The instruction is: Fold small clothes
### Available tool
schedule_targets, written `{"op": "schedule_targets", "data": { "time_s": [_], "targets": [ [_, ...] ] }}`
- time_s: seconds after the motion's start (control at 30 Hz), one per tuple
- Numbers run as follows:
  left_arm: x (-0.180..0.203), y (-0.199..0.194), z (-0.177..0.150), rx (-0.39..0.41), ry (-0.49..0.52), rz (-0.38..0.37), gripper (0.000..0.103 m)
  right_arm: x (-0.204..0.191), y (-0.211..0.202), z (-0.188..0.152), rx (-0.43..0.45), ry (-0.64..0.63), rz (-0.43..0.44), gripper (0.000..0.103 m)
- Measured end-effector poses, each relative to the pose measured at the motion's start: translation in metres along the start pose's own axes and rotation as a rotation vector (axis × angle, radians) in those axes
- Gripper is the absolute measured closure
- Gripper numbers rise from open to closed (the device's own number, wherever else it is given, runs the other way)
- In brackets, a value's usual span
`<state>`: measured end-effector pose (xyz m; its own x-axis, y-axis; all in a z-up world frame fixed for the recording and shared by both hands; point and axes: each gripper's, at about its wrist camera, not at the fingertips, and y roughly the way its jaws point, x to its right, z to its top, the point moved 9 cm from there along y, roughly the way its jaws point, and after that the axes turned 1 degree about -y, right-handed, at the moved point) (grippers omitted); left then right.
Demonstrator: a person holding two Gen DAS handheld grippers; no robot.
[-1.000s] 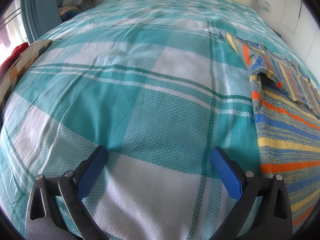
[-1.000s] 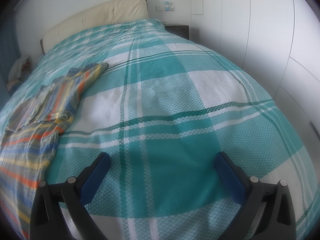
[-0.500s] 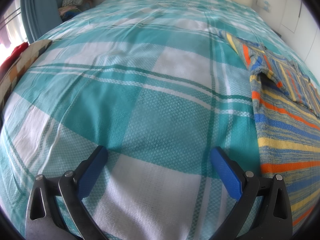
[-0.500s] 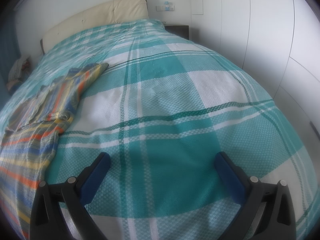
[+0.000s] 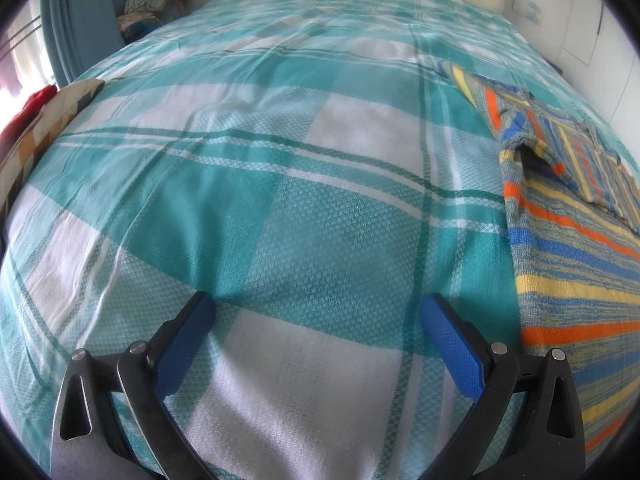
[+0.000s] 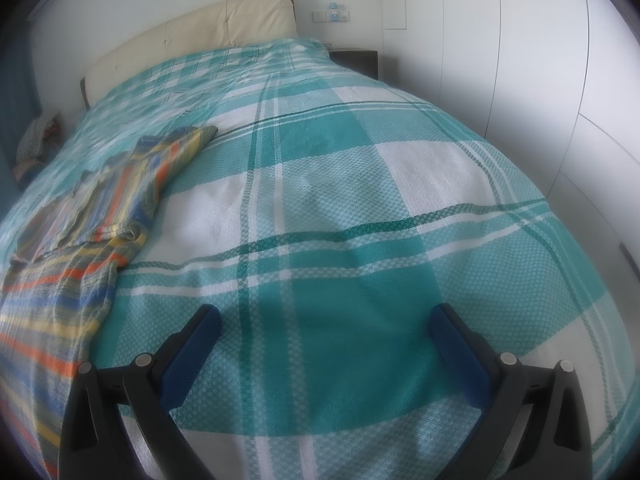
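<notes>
Both tools were idle over the bed w/ nothing between the fingers. The left tool (image 5: pixel 316 312) had its blue pads spread wide apart above the teal-and-white checked bedspread (image 5: pixel 256 208); the right tool (image 6: pixel 326 322) likewise stood wide apart over bare bedspread. The task's thing, a striped knit garment (image 5: pixel 568 264) in blue, orange, yellow and grey, lay flat on the bed between the two tools: at approx 3 o'clock in the left wrist view, running off the frame edge, and at approx 9 o'clock in the right wrist view (image 6: pixel 60 280). Neither tool touched it; the left one sat just beside its near edge. A sleeve (image 6: pixel 172 160) seemed already laid across the body toward 11 o'clock, though fisheye warp made the exact fold hard to read. Judging by drape and texture, the knit would prob. be light, soft and floppy, w/ no stiffness, not slippery, not fragile, but liable to stretch or bunch if dragged by one corner. Best hold would likely be a pinch on the hem or side edge at two corners, one per tool, lifting both together so the panel folds over evenly. Far off, a pile of clothes (image 5: pixel 156 4) sat by the curtain at 11 o'clock, and a cream headboard (image 6: pixel 192 36) closed the far end.
</notes>
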<state>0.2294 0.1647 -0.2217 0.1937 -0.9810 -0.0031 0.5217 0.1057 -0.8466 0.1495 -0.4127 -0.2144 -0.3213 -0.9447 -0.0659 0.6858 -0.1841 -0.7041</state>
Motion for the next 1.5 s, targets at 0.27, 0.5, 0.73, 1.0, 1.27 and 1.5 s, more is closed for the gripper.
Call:
{"op": "schedule_targets", "data": {
  "time_s": [0.27, 0.5, 0.73, 1.0, 1.27, 1.5],
  "targets": [
    [-0.003, 0.001, 0.003, -0.003, -0.023, -0.047, 0.0, 0.003, 0.0, 0.001, 0.007, 0.017, 0.019, 0.0],
    [-0.003, -0.063, -0.029, -0.091, -0.052, -0.311, 0.002, 0.0, -0.015, 0.001, -0.067, 0.012, 0.07, 0.002],
    [0.032, -0.119, -0.137, -0.218, 0.192, -0.346, 0.006, -0.057, -0.114, -0.069, -0.306, -0.123, 0.371, 0.003],
    [0.04, -0.13, -0.168, -0.276, 0.31, -0.296, 0.098, -0.095, -0.14, -0.166, -0.506, -0.233, 0.436, 0.036],
    [0.013, -0.167, -0.096, -0.22, 0.036, -0.65, 0.1, -0.081, -0.149, -0.113, -0.475, 0.003, 0.656, 0.097],
    [0.038, -0.111, 0.069, -0.049, -0.037, -0.69, 0.1, -0.097, -0.09, 0.031, -0.264, 0.111, 0.737, 0.097]
  ]
}}
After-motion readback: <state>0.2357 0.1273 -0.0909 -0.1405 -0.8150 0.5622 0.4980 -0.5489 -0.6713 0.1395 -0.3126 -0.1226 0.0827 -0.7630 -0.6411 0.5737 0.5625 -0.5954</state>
